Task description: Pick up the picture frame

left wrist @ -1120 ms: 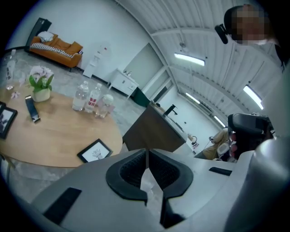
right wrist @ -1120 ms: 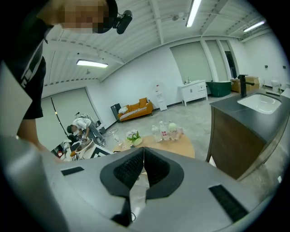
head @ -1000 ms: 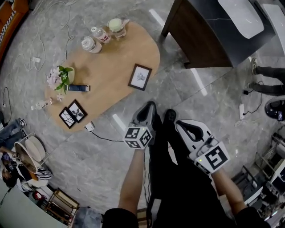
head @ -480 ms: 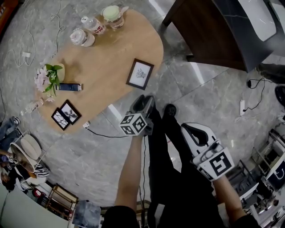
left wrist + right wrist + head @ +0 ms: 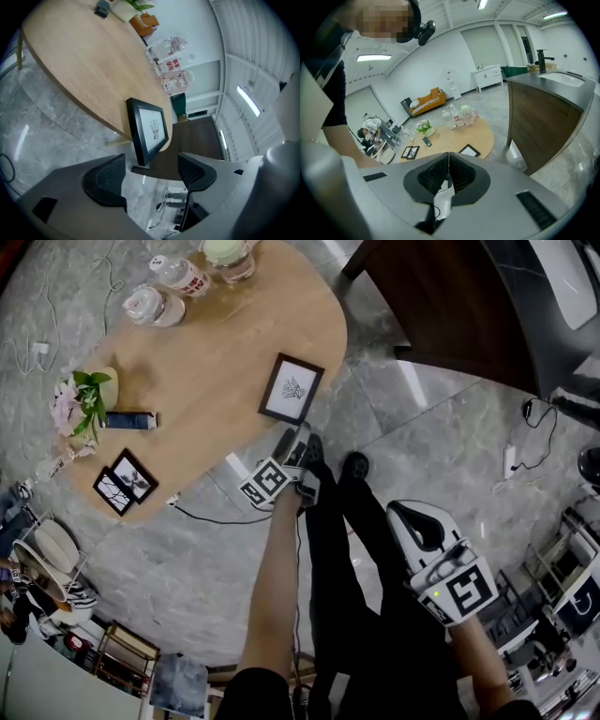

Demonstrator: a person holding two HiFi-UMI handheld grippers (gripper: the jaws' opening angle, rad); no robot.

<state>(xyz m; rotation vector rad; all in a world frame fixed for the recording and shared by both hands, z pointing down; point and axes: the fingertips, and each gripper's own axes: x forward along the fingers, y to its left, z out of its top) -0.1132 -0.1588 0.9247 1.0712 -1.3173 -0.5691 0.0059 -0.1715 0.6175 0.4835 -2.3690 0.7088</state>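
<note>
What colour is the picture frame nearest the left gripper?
The picture frame is black; clearest in left gripper view.

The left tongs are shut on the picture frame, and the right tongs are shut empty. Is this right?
No: the left gripper view shows the left tongs open, just opened, the picture frame ahead and untouched. The right tongs are shut, empty.

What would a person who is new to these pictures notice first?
A black picture frame sits near the edge of the oval wooden table. The left gripper points at it; its jaws have just been opening, with nothing between them. The right gripper is shut, over the floor.
</note>
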